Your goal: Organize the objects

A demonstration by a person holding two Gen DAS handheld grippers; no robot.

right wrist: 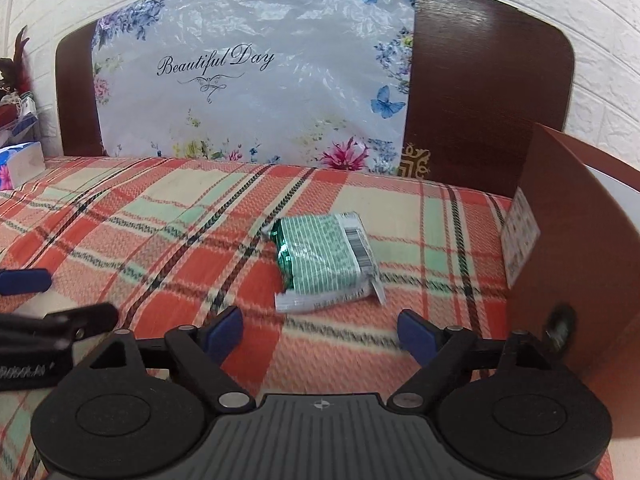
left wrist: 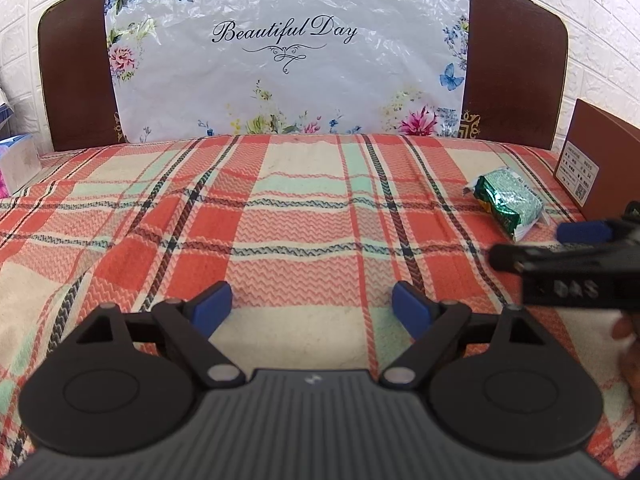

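Observation:
A green and white foil packet lies flat on the plaid bedspread, just ahead of my right gripper, whose blue pads stand wide apart with nothing between them. The same packet shows at the right in the left wrist view. My left gripper is open over bare bedspread, nothing between its fingers. The right gripper reaches in from the right edge of that view, close to the packet.
A brown cardboard box with a white label stands at the right, beside the packet. A floral plastic sheet covers the dark headboard. A tissue box sits at the far left by the white wall.

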